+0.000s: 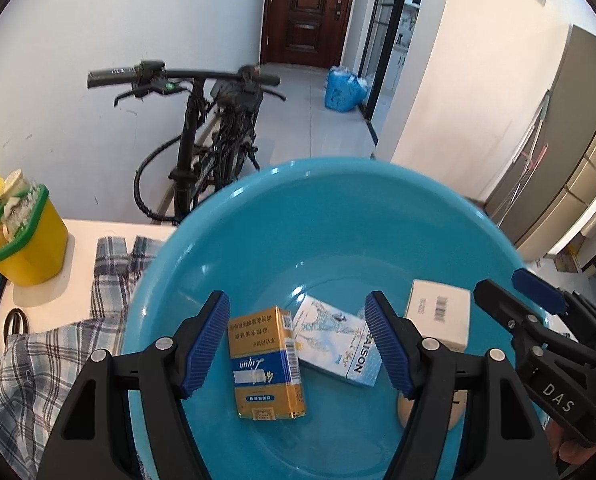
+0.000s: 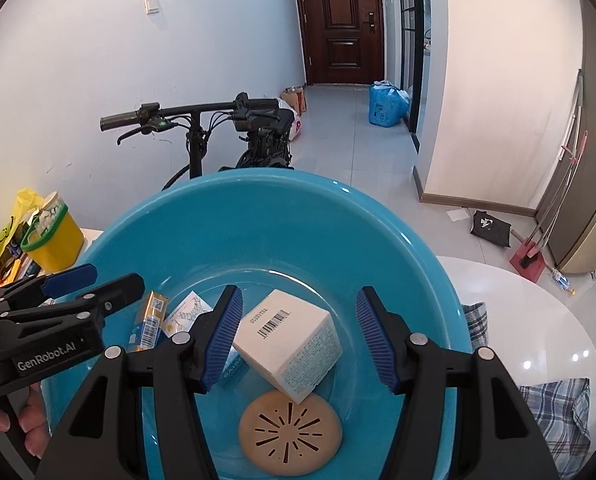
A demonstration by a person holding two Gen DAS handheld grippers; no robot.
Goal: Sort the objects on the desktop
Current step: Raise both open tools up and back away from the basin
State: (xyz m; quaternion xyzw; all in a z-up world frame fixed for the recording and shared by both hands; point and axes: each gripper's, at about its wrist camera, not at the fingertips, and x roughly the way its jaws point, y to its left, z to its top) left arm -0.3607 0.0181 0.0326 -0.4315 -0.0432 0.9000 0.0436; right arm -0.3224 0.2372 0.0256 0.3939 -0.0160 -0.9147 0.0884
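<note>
The left gripper [image 1: 298, 344] hung over the blue basin [image 1: 337, 208] with its ribbed blue pads [image 1: 208, 344] spread wide, holding nothing. Between and below them lay a gold-and-blue packet [image 1: 266, 364] flat on the basin floor, and touching its right side was a pale blue box [image 1: 333, 346] lettered along one edge. The right gripper [image 2: 298, 336] hovered over the same basin, its pads [image 2: 226, 334] likewise parted and empty. Under it a white carton [image 2: 290, 344] with a barcode sat tilted, one corner resting on a round tan disc [image 2: 290, 436] with slots cut in it. In the right wrist view the left gripper [image 2: 94, 284] came in from the left edge, near the packet [image 2: 150, 320] and the pale blue box [image 2: 186, 314].

The basin stood on a white table [image 2: 537, 320] over a checked cloth [image 1: 58, 344]. A yellow bucket [image 1: 30, 236] with a green rim sat at the table's far left. Beyond it a black bicycle [image 1: 202, 132] leaned by the wall, with a blue bag [image 2: 385, 106] near the dark wooden door [image 2: 339, 20].
</note>
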